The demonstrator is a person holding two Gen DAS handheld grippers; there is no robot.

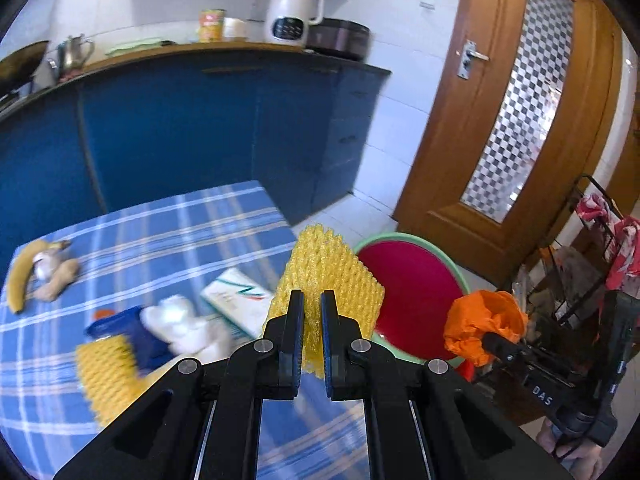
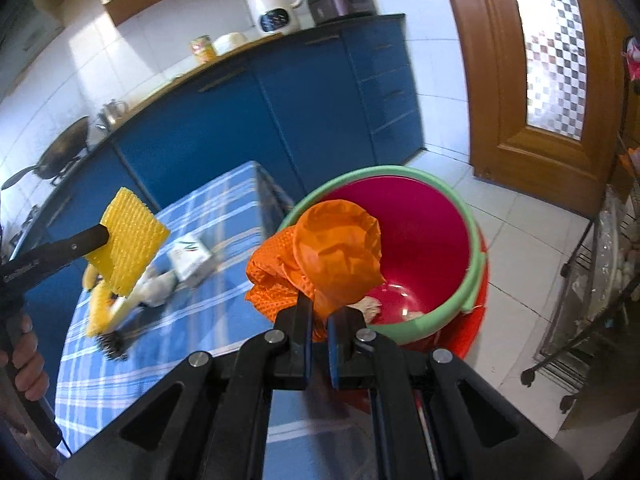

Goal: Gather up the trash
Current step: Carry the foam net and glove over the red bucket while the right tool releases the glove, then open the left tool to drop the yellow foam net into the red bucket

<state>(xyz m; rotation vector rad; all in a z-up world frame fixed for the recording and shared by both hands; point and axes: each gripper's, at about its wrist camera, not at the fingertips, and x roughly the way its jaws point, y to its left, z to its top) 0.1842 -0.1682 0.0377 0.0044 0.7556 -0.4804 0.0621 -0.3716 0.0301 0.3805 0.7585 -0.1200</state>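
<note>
The left gripper [image 1: 311,344] clenches a yellow foam fruit net [image 1: 326,276]; the right gripper [image 2: 320,344] clenches crumpled orange plastic wrap [image 2: 336,252], the green-rimmed red plastic bucket [image 2: 472,264] just beyond its fingertips.

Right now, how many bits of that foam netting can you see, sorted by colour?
Yellow foam net: 2, one in the left gripper as the held yellow net, one lying on the table as the loose yellow net.
Orange foam net: 1, the orange net in the right gripper.
Total: 3.
</note>
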